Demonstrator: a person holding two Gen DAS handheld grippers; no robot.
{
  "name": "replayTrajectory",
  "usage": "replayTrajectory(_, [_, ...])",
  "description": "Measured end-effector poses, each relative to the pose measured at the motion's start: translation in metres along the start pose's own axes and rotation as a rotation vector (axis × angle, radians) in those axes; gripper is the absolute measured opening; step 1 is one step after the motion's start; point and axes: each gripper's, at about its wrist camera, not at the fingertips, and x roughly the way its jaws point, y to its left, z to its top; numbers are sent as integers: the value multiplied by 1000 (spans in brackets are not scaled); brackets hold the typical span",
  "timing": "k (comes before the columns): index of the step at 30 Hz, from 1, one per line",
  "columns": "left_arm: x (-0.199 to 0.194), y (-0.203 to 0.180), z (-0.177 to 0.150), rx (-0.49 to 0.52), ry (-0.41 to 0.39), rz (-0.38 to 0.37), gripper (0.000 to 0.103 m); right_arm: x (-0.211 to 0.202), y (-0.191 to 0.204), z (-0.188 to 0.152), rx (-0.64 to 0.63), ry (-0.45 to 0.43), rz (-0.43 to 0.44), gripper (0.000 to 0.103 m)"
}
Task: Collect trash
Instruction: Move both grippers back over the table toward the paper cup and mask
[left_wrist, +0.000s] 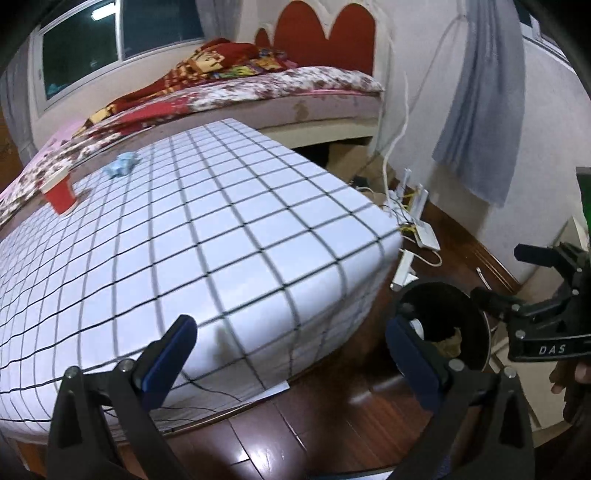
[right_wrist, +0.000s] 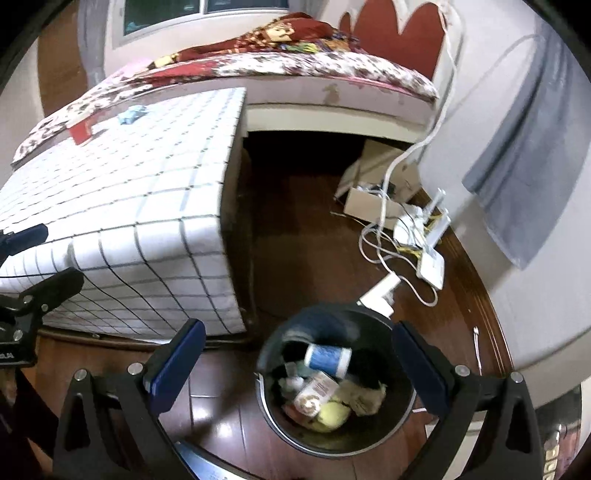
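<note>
A black trash bin (right_wrist: 369, 439) stands on the wood floor, holding several pieces of trash; a blue-and-white can (right_wrist: 328, 360) is in mid-air just above them. My right gripper (right_wrist: 299, 363) hangs open over the bin. The bin (left_wrist: 469, 314) also shows in the left wrist view, beside the table's corner. My left gripper (left_wrist: 291, 354) is open and empty at the near edge of the checked table (left_wrist: 229, 236). A red cup (left_wrist: 59, 195) and a crumpled blue paper (left_wrist: 123, 164) sit at the table's far side, also in the right wrist view as the cup (right_wrist: 82, 131) and paper (right_wrist: 131, 113).
A bed (left_wrist: 295, 88) with a red blanket runs behind the table. White cables, a router (right_wrist: 430, 267) and a cardboard box (right_wrist: 369, 203) lie on the floor by the right wall. A grey cloth (left_wrist: 480, 110) hangs on the wall.
</note>
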Motion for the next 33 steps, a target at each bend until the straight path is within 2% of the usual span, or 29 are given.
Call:
replayTrajectory(17, [-13, 89, 7, -159, -44, 86, 103, 3, 85, 59, -80, -82, 135, 102])
replayTrajectory(24, [-16, 148, 8, -244, -50, 136, 103, 13, 125, 85, -94, -90, 223, 102])
replayTrajectory(27, [-19, 178, 11, -286, -66, 170, 103, 16, 145, 98, -102, -99, 261, 102])
replayTrajectory(30, [-21, 209, 17, -314, -85, 219, 103, 19, 159, 112, -106, -126, 264, 102])
replayTrajectory(33, [-19, 241, 24, -343, -86, 250, 103, 25, 175, 131, -101, -145, 319, 102])
